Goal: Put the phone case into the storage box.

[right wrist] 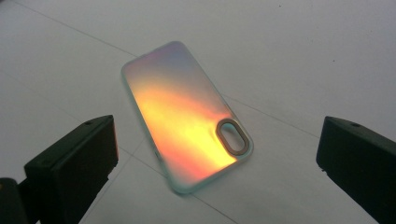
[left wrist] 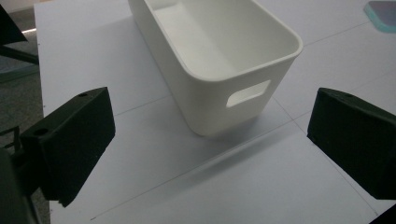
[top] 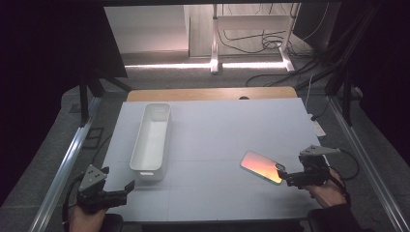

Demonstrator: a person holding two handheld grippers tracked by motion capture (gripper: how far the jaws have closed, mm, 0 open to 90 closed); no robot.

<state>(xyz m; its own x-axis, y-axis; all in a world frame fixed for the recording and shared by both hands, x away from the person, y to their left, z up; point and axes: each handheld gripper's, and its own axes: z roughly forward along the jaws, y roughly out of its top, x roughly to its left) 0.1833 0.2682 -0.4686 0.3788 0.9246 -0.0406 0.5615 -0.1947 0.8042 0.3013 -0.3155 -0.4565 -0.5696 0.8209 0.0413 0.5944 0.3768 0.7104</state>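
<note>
An iridescent orange-pink phone case (top: 261,166) lies flat on the white table, right of centre. In the right gripper view the phone case (right wrist: 187,114) lies back side up, its oval camera hole nearest me. My right gripper (top: 282,173) is open just beside the case's right end, its jaws wide on either side of it (right wrist: 212,154). A long white bin (top: 151,139) stands on the left part of the table; its near end with a handle slot (left wrist: 247,92) faces my left gripper (left wrist: 210,154). My left gripper (top: 128,186) is open near the front left edge, holding nothing.
The white table (top: 217,125) has a wooden strip along its far edge. Metal rails run along both sides. Cables and a white stand's legs (top: 215,58) lie on the floor beyond. A corner of the phone case (left wrist: 383,11) peeks in at the top right.
</note>
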